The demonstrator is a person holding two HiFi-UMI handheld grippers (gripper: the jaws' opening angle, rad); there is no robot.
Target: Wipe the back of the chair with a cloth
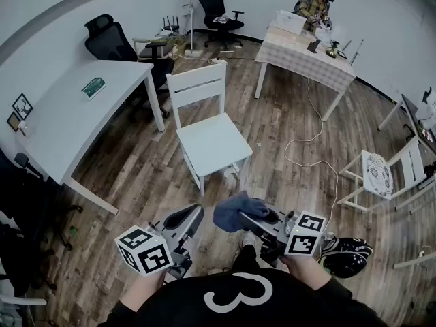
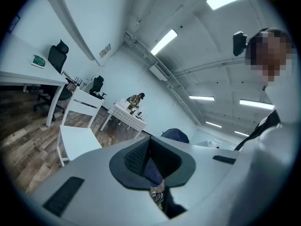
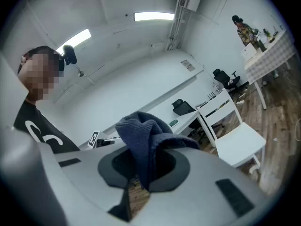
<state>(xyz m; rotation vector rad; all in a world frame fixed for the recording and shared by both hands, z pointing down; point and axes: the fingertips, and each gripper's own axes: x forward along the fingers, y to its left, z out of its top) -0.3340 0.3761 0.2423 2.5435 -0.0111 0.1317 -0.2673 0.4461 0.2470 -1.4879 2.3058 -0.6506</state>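
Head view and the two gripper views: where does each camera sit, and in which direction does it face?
Head view: on the head of the person, looking steeply down at the white chair and the floor; shows the left gripper and the right gripper, which is shut on the cloth.
Left gripper view: on the left gripper, tilted up across the room past its shut jaws; the person is at right.
Right gripper view: on the right gripper, tilted up past the clamped cloth; the person is at left.
Shared: all three views show the chair and the cloth.
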